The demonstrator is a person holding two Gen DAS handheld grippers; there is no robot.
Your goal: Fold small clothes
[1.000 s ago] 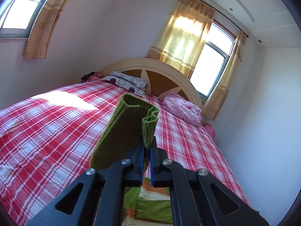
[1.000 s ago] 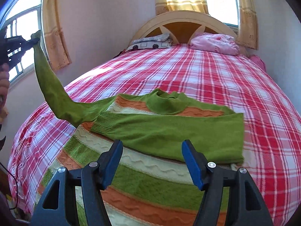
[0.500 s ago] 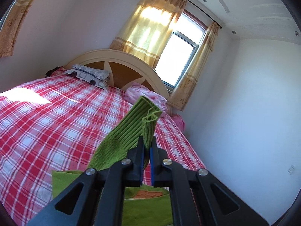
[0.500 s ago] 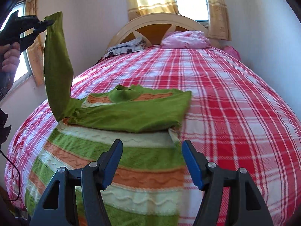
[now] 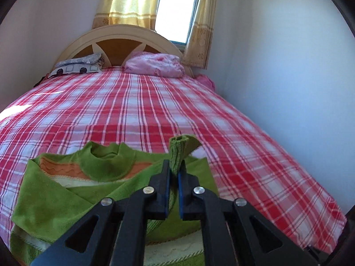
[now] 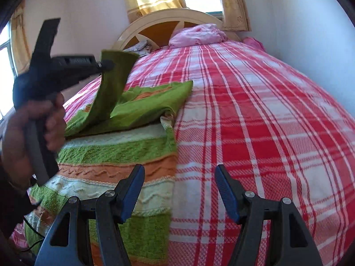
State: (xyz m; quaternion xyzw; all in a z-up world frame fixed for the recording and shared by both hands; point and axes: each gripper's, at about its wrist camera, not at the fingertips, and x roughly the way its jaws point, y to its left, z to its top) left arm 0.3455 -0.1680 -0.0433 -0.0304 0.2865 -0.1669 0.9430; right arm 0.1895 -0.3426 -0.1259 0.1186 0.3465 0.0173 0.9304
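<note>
Left gripper [image 5: 173, 173]: fingers [image 5: 165, 177] almost fully together, pinching ribbed cuff of green sleeve [image 5: 180, 153]; cuff end sticks out just beyond fingertips. Rest of sleeve hangs from fingers down to sweater [image 6: 124, 150], visible in right wrist view. Sweater lies flat on red plaid bed [image 5: 137, 110], below and behind left fingers; collar [image 5: 106, 161] left of them. Right gripper [image 6: 179, 190]: fingers [image 6: 133, 190] wide apart, nothing between, touching nothing; sweater edge under left finger, bare bed under right finger.
</note>
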